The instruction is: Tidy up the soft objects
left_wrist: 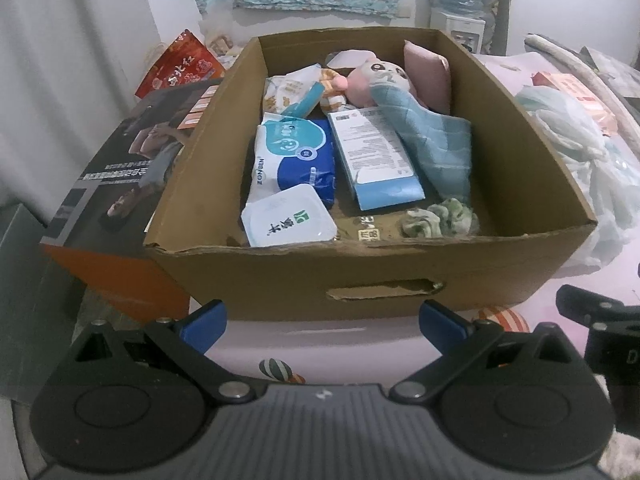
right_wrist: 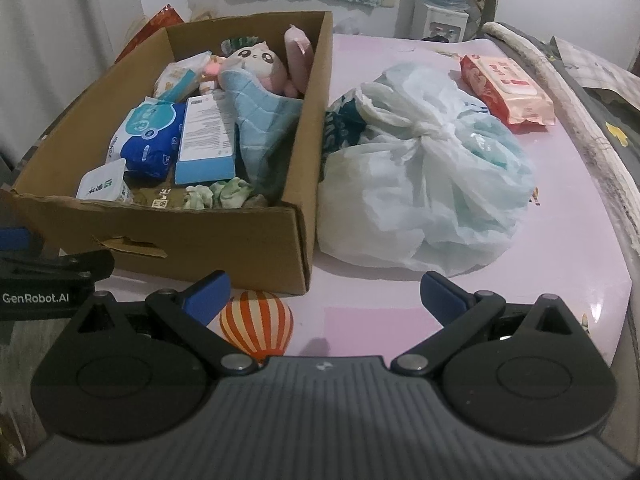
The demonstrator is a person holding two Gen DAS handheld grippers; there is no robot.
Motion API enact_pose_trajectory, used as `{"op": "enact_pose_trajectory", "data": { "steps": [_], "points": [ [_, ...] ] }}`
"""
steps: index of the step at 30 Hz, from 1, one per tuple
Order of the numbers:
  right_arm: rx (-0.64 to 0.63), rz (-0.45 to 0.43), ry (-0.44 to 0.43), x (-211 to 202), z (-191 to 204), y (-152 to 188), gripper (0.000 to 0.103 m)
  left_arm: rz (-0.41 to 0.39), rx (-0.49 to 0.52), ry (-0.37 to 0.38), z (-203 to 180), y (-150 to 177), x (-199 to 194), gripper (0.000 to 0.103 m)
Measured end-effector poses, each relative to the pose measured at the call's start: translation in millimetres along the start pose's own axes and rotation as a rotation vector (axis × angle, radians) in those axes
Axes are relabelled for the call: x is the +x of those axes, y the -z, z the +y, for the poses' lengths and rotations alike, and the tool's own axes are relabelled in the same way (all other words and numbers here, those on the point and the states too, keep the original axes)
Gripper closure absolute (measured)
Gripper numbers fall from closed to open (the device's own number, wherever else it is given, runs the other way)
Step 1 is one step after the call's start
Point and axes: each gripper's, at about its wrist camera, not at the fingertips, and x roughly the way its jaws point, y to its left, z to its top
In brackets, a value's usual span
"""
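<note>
My left jaws (left_wrist: 322, 326) stand wide apart and empty, just short of the near wall of the cardboard box (right_wrist: 208, 236), which sits at the left side of the pink surface (right_wrist: 520, 288). Inside it, from left to right, lie a white lidded tub (left_wrist: 290, 220) in the near left corner, a blue and white wipes pack (left_wrist: 294, 160), a flat blue and white carton (left_wrist: 374, 156), a folded light blue cloth (left_wrist: 430, 144) draped down from a pink plush toy (left_wrist: 378, 80) at the back, and a green scrunchie (left_wrist: 440, 218) near the front right. These look already put away.

My right jaws (right_wrist: 324, 294) are likewise wide apart, holding nothing, above the near edge of the surface. Just beside the box's right wall, touching it, sits a knotted white plastic bag (right_wrist: 424, 184) stuffed with something pale and soft. Beyond it, toward the far right edge, lies a red and pink wipes pack (right_wrist: 506, 90), well apart from the box.

I judge the bag light and squashy, its film slippery and prone to tearing if pinched thin. The knot at its top middle is the firmest place to take hold. The wipes pack should be limp and yielding; I would grip it across its narrow width, near one end.
</note>
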Motion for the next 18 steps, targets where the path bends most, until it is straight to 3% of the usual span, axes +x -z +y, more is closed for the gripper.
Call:
{"op": "enact_pose_trajectory", "data": {
  "steps": [18],
  "points": [
    [-0.01, 0.009, -0.004, 8.0, 8.0, -8.2, 0.001, 0.003, -0.008, -0.002, 8.1, -4.6, 6.0, 0.0]
  ]
}}
